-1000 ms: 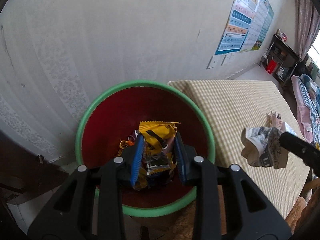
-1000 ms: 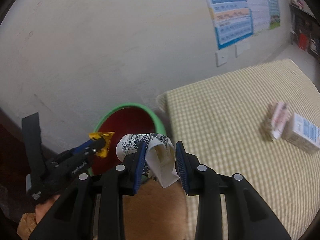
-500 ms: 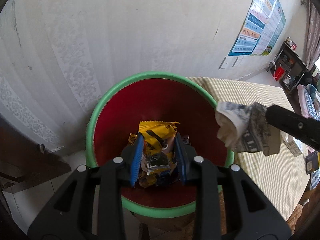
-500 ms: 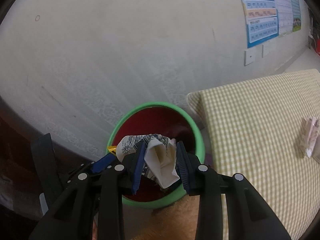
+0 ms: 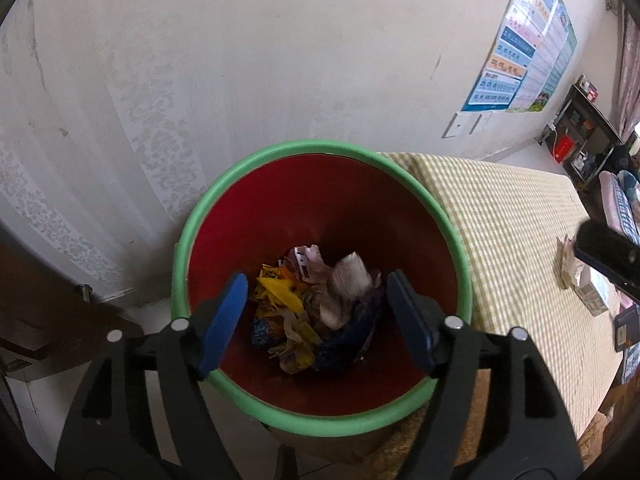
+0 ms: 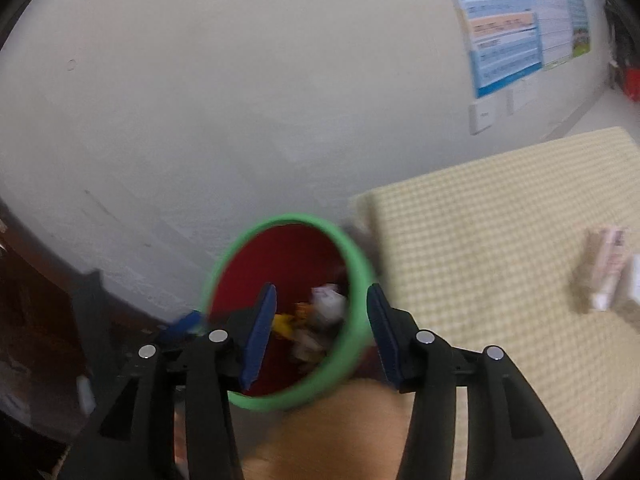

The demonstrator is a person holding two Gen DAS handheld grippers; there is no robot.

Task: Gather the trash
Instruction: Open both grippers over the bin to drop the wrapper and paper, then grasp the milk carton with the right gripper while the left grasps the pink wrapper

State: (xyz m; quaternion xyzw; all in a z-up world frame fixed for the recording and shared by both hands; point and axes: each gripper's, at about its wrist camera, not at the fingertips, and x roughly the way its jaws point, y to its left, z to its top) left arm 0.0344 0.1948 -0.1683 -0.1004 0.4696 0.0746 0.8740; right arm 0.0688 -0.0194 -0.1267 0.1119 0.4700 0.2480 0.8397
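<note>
Left gripper [image 5: 316,316] over the bin [image 5: 248,168], jaws opening, nothing between the pads. Right gripper [image 6: 322,324] likewise opening, empty. Trash [image 5: 312,312], wrappers and crumpled paper, lies on the bin's bottom. Bin stands by checked table's [image 5: 520,216] corner.

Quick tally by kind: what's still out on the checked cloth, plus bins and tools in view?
Paper packets on the checked cloth: 1, the pink-and-white packet
Boxes on the cloth: 1, the white box
Bins: 1, the green-rimmed bin, with mixed wrappers inside
Tools: 2, left tool and right tool, both opening, nothing between them
Total: 5
</note>
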